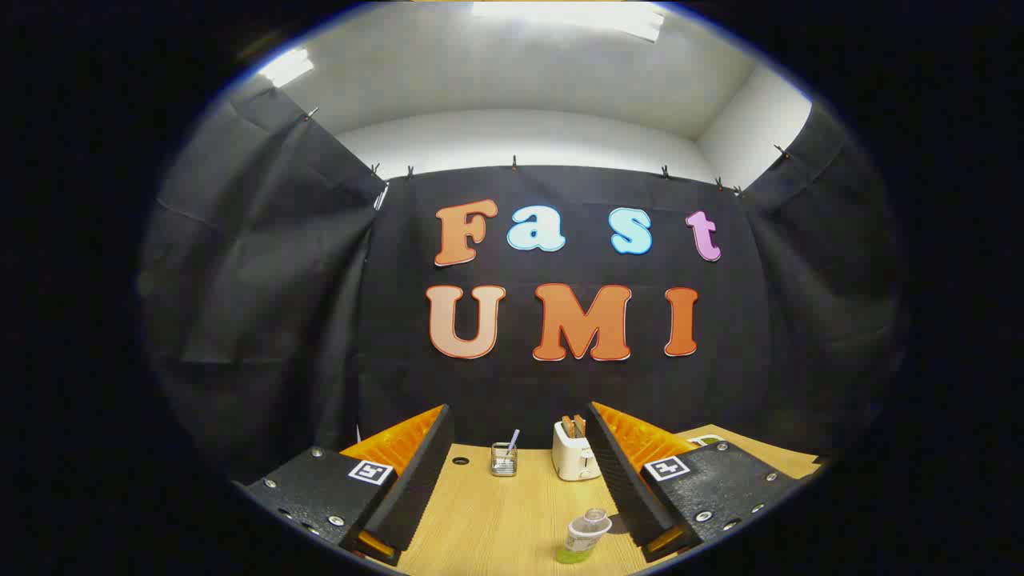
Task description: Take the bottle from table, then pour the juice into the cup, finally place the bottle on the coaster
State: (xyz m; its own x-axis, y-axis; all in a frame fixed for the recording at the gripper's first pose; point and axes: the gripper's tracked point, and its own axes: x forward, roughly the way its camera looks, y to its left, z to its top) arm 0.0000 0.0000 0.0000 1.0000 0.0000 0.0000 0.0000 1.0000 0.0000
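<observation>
1. Gripper (512, 488) — the two fingers stand spread wide apart with nothing between them but bare table (480, 512); held high and level, it looks out over the tabletop, a stance judged to suit the approach before any grasp.
2. Bottle (582, 536) — stands on the table low in the gap between the fingers, close beside the right-hand finger and not touching it; clear cap on top, green juice below. It has not yet been taken.
3. Toaster (574, 454) with two slices in its slots, and a small mesh holder (504, 460) with a utensil inside — both stand well beyond the fingertips, near the booth's black wall, apart from the task.
4. Cup and coaster: their positions cannot be told from here.
</observation>
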